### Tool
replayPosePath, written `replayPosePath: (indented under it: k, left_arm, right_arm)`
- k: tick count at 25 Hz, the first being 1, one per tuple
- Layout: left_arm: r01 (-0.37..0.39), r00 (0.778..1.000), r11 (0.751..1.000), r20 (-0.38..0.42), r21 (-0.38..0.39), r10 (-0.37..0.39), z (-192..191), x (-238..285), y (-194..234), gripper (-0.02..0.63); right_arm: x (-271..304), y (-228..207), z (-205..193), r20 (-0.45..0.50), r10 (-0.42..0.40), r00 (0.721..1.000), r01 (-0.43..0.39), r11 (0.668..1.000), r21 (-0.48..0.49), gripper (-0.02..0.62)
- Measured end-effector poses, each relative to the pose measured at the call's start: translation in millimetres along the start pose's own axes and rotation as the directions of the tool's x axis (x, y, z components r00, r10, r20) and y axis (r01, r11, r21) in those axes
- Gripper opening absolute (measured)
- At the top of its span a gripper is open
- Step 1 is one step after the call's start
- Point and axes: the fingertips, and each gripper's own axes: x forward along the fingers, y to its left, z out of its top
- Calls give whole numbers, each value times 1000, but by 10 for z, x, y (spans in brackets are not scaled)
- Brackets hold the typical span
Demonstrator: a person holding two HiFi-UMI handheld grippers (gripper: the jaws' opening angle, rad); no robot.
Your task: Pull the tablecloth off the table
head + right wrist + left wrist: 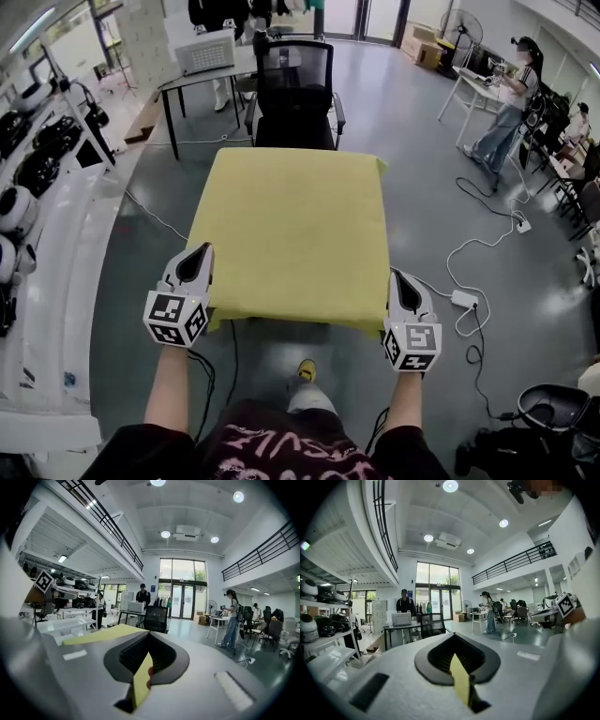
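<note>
Tablecloth (291, 234) corners at the table's near edge sit clamped in left gripper (196, 255) and right gripper (401, 281); pull both back evenly.

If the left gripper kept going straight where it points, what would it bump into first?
Probably the black office chair beyond. The left gripper, shut on the yellow tablecloth, points along the cloth's left edge, so depth is unsure.

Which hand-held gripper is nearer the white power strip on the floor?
Right. The right hand-held gripper grips the tablecloth corner on the power strip's side; the left hand-held gripper holds the opposite corner.
</note>
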Motion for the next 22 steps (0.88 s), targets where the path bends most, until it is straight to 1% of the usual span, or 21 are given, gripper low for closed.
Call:
replayPosePath:
  k: [4, 8, 12, 17, 22]
  left_arm:
    - [-18, 999, 1000, -27, 11, 18, 40, 468, -16, 5]
    - [-19, 998, 998, -59, 56, 22, 134, 738, -13, 5]
    - [-17, 996, 996, -82, 91, 25, 199, 879, 104, 5]
    - [-5, 992, 987, -122, 162, 26, 177, 1005, 364, 5]
    - [49, 981, 971, -192, 236, -3, 55, 1163, 603, 5]
  right_arm:
    - [405, -320, -6, -32, 42, 999, -43, 999, -25, 14]
    - [725, -547, 70, -57, 94, 994, -96, 995, -38, 14]
    - [1015, -587, 186, -77, 142, 987, -149, 985, -84, 14]
    - [1254, -525, 243, -108, 205, 973, -219, 966, -140, 14]
    - [1446, -567, 246, -146, 205, 968, -230, 955, -185, 14]
